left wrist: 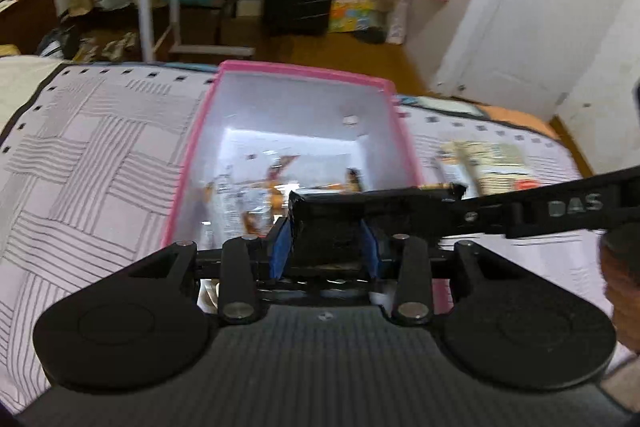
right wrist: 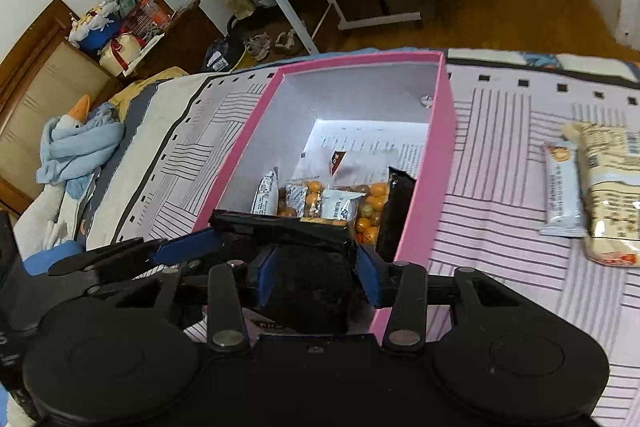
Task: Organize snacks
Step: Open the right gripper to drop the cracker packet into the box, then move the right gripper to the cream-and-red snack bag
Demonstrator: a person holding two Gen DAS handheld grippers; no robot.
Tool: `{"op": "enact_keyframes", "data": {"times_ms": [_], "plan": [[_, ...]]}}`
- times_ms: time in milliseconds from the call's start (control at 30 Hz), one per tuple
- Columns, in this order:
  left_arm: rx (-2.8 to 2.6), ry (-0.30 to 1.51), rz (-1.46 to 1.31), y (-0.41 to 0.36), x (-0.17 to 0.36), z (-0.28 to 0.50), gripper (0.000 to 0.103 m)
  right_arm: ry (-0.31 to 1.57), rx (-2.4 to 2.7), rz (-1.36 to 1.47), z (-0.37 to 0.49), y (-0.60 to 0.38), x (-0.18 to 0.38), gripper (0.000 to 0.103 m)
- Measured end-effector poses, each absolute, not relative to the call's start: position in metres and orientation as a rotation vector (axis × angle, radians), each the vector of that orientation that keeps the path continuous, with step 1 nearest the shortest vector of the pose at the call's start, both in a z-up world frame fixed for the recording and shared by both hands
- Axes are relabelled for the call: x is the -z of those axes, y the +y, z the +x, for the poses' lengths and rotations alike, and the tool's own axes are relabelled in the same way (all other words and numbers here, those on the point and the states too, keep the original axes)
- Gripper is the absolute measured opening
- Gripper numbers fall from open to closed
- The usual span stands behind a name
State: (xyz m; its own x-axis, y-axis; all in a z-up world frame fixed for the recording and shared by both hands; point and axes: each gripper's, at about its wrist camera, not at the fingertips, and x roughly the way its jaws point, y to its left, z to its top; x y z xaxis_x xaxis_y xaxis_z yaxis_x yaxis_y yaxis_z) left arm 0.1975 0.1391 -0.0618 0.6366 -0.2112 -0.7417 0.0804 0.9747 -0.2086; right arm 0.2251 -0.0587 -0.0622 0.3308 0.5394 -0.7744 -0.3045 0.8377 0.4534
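An open pink cardboard box with white inner walls (right wrist: 444, 131) lies on the striped bedspread, its long axis running away from the cameras. At its near end sits a heap of snacks: small white-and-grey sachets (right wrist: 338, 207) lying over clear packets of orange round snacks (right wrist: 372, 205), with a dark glossy packet (right wrist: 394, 211) leaning upright against the right inner wall. A printed paper sheet (right wrist: 372, 147) covers the box floor farther back. A black crinkled snack packet (right wrist: 312, 267) hangs over the near edge of the box, one end pinched in each claw. On the bedspread right of the box, well apart from it, a slim white-and-blue bar wrapper (right wrist: 562, 191) lies just beside a larger cream packet (right wrist: 612, 187).
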Motion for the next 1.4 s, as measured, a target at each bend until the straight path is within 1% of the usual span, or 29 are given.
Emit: {"op": "enact_keyframes", "data": {"times_ms": [33,100,133,167,200,267,433,500,633,767,900,967,1100,1233,1400], "plan": [[0.154,0.871,-0.157,0.140,0.066,0.201,0.037,1.094,-0.556,0.239,0.225,-0.060,0.063,0.051],[0.124,0.882,-0.171,0.144,0.075,0.208,0.045,1.054,-0.549,0.227,0.222,-0.067,0.060,0.051],[0.118,0.887,-0.178,0.145,0.077,0.208,0.046,1.034,-0.553,0.222,0.218,-0.073,0.055,0.051],[0.104,0.887,-0.175,0.145,0.077,0.207,0.049,1.016,-0.557,0.222,0.217,-0.079,0.049,0.052],[0.085,0.875,-0.160,0.144,0.076,0.205,0.054,0.995,-0.558,0.224,0.214,-0.087,0.042,0.053],[0.056,0.837,-0.122,0.140,0.071,0.199,0.059,0.932,-0.537,0.213,0.208,-0.108,0.023,0.058],[0.123,0.812,-0.124,0.129,0.049,0.186,0.059,0.762,-0.440,0.138,0.199,-0.157,-0.011,0.067],[0.179,0.798,-0.113,0.114,0.038,0.180,0.058,0.733,-0.408,0.116,0.200,-0.175,-0.013,0.067],[0.299,0.779,-0.077,0.075,0.024,0.177,0.057,0.737,-0.329,0.104,0.207,-0.208,-0.004,0.067],[0.354,0.785,-0.057,0.030,0.023,0.182,0.057,0.777,-0.300,0.170,0.217,-0.246,0.015,0.067],[0.404,0.793,-0.058,-0.010,0.027,0.193,0.053,0.799,-0.275,0.171,0.227,-0.276,0.033,0.068],[0.415,0.812,-0.084,-0.025,0.031,0.204,0.049,0.796,-0.255,0.152,0.233,-0.290,0.046,0.070],[0.408,0.837,-0.160,-0.058,0.050,0.235,0.046,0.843,-0.216,0.238,0.255,-0.319,0.084,0.070],[0.359,0.878,-0.225,-0.088,0.085,0.271,0.044,0.895,-0.182,0.288,0.274,-0.331,0.118,0.070],[0.298,0.941,-0.235,-0.117,0.132,0.307,0.043,0.912,-0.197,0.302,0.286,-0.332,0.135,0.070]]}}
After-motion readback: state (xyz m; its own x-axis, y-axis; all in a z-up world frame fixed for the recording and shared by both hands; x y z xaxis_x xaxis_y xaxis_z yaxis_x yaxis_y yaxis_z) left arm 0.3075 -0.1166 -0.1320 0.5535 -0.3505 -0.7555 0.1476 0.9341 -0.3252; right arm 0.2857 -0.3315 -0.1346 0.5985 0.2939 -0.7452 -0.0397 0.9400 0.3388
